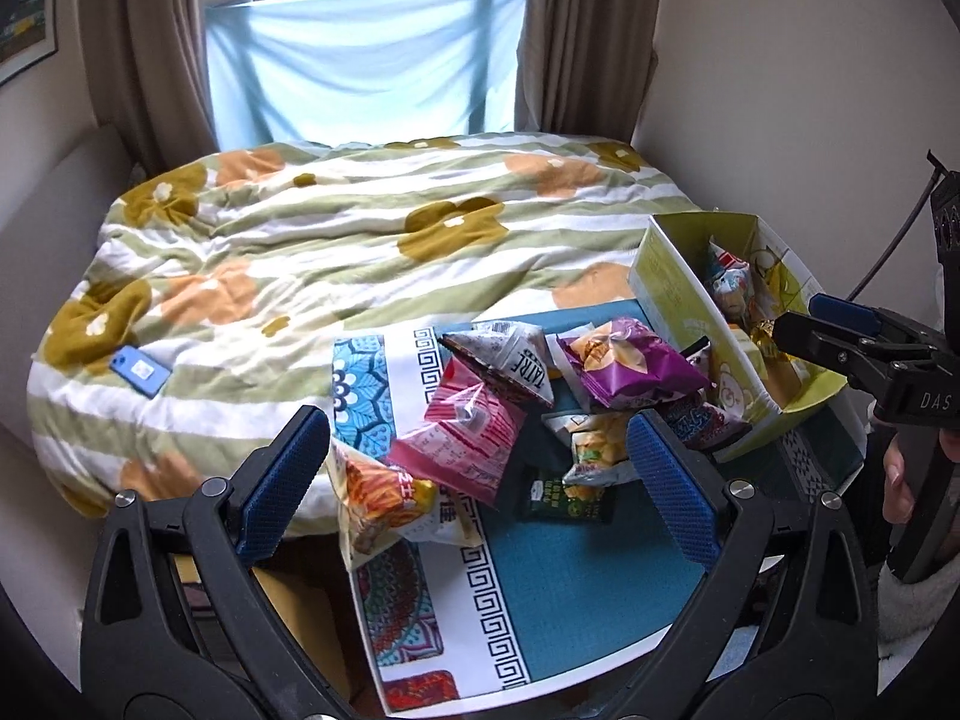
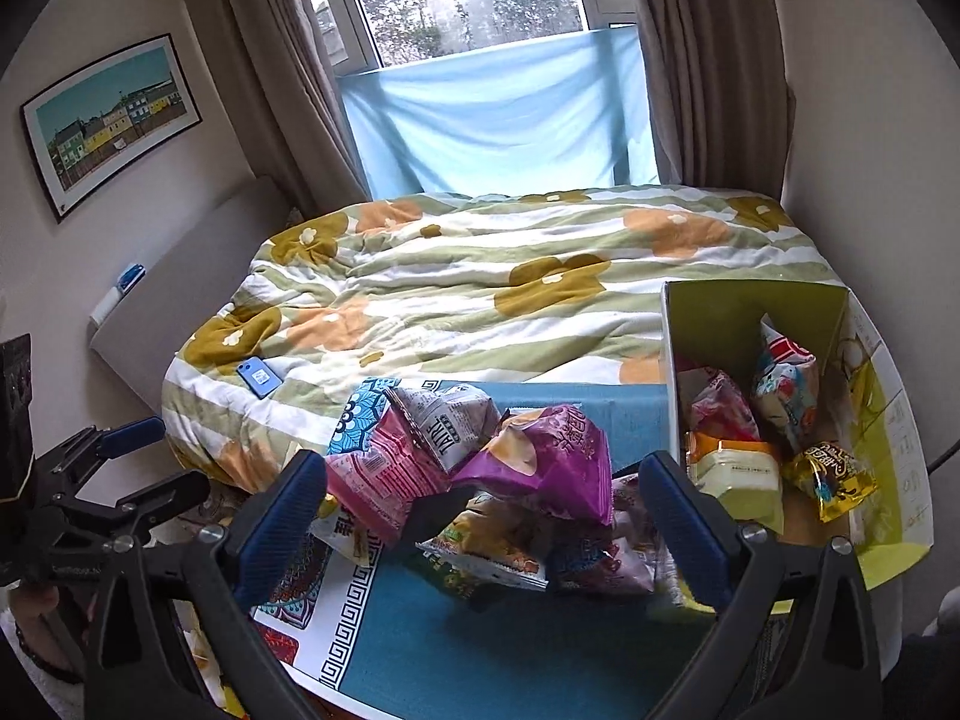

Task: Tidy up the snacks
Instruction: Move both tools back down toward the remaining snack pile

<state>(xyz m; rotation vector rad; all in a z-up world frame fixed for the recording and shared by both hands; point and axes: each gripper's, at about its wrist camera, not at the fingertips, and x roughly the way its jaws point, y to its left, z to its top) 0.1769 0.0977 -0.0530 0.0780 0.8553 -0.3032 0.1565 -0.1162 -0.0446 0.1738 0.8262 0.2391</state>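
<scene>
Both tongs spread wide, nothing between the pads. Your left tongs [image 1: 477, 483] hang just above the near side of the snack heap; your right tongs [image 2: 483, 516] hover over its right half, beside the box.

Closest to your left pads: flat pink foil packet [image 1: 459, 441], tilted, resting on the others. Light, crinkly, slick. Take it by a crimped end seam; the middle will likely slide.

Under your right tongs: puffed purple chip bag [image 2: 549, 459], top of the heap. Air-filled and fragile inside, so pinch a sealed edge gently, not the belly.

Behind both: grey pyramid-shaped carton [image 1: 510, 360], stiffer, leaning on the pink packet.

Heap sits on the teal patterned mat [image 1: 576, 588] covering the bench. Open yellow-green cardboard box [image 2: 744, 312] to the right already holds several packets.
</scene>
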